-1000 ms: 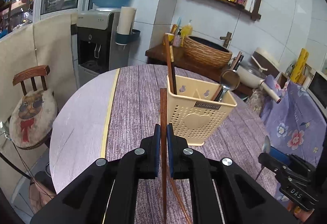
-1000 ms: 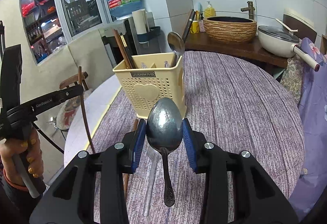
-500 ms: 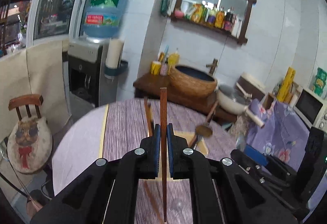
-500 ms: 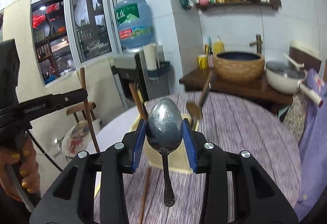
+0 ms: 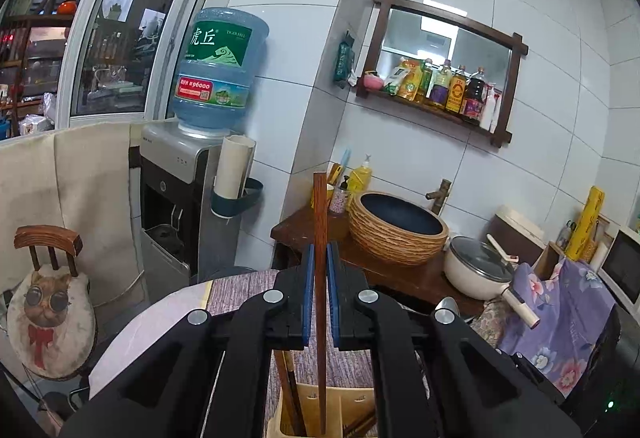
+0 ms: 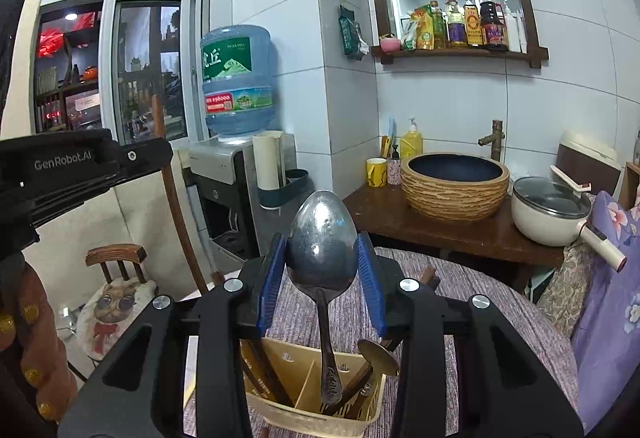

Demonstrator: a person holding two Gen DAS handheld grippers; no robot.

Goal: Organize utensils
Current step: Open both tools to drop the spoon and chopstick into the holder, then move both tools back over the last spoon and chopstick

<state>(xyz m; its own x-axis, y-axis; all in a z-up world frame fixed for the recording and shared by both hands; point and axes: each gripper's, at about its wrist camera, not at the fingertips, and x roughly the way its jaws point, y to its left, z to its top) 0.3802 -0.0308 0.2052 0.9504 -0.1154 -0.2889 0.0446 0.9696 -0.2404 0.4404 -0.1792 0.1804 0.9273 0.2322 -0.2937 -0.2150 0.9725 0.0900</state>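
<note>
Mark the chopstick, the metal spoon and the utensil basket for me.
chopstick [image 5: 320, 222], left wrist view, upper shaft.
metal spoon [image 6: 322, 238], right wrist view, bowl.
utensil basket [image 6: 316, 418], right wrist view, near rim.

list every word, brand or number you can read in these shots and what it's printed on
"GenRobot.AI": side of the left tool, seen from the right wrist view.
"虎丘" and "TIGER HILL": green label of the water bottle.
"6000", end of a longer line too blurred to read: red band on the same bottle.
Labels on the sauce bottles on the wall shelf: too small to read.
Engraving on the spoon handle: too blurred to read.
</note>
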